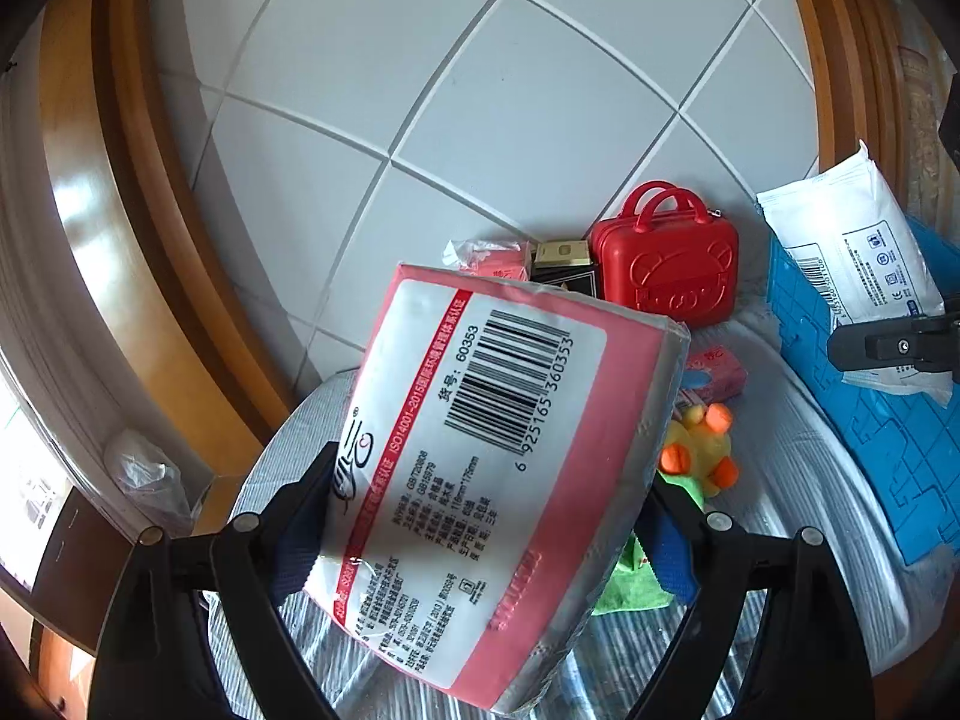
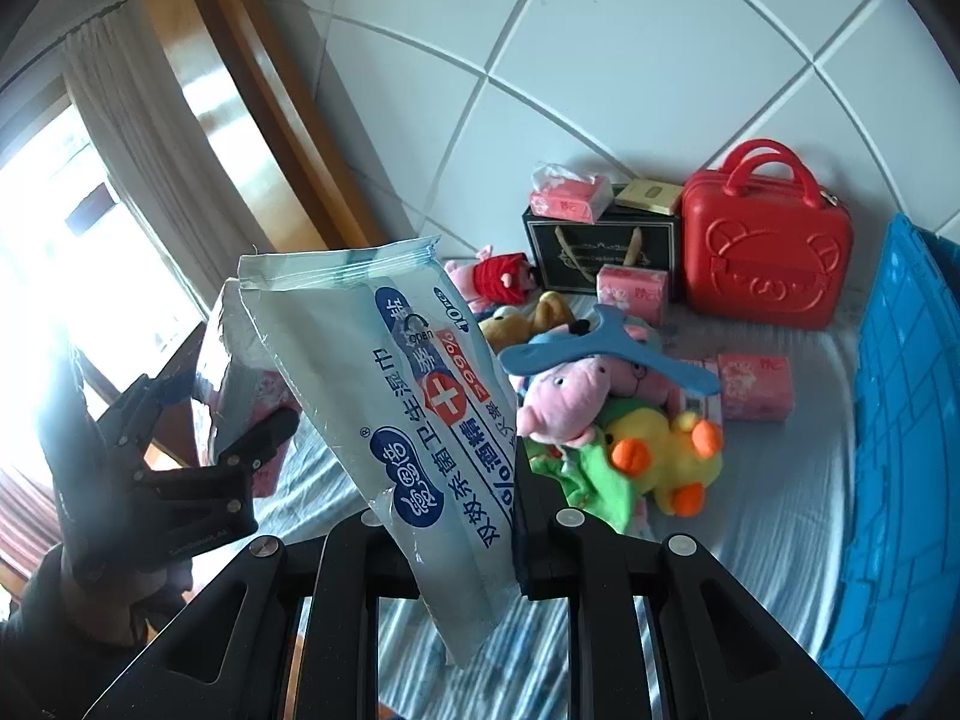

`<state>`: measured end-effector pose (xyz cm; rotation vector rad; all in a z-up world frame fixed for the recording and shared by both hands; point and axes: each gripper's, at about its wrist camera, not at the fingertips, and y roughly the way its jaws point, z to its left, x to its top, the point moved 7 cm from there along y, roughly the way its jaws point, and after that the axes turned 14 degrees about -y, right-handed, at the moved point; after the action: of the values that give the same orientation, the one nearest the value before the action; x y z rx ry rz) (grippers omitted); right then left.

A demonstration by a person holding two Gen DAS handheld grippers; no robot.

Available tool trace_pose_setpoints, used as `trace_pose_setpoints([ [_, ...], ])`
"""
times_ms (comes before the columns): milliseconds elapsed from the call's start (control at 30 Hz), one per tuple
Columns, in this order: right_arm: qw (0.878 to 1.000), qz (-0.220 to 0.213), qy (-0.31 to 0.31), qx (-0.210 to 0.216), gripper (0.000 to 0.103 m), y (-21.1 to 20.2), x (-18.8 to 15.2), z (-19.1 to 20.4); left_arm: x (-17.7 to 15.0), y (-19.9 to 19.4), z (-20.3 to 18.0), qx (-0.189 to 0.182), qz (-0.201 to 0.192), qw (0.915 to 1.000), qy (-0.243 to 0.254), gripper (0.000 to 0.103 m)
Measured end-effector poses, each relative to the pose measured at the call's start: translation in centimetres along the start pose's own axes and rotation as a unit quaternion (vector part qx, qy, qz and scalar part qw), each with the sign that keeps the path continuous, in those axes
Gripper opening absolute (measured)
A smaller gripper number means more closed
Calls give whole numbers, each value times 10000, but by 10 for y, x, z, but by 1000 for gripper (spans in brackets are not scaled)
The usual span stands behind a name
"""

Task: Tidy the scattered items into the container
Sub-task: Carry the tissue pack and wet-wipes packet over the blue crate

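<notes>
Tissue pack [image 1: 480, 480] fills left claw [image 1: 480, 516].

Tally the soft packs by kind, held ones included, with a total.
Small pink tissue packs: 3
Large pink barcode-labelled tissue pack, in left gripper: 1
Pale blue wet-wipes pouch, in right gripper: 1
Total: 5

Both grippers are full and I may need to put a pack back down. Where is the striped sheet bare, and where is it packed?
Bare striped sheet lies between the yellow duck and the blue crate, running up toward the red case. Another free strip sits near the cameras, under the wipes pack. The middle is crowded: plush toys piled together, pink tissue packs around them.
</notes>
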<state>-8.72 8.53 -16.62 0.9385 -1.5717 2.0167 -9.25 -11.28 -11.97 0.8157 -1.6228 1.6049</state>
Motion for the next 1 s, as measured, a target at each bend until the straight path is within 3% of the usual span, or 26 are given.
trace_pose_setpoints([
  [500,9973,-434,421,-425,19,-82,-16,-97,51,-1,-147,-609,-309,9961,555,89],
  [1000,9816,-763,1149,-1321,19,-181,-55,-227,83,-13,-346,-1681,-585,9749,1335,89],
])
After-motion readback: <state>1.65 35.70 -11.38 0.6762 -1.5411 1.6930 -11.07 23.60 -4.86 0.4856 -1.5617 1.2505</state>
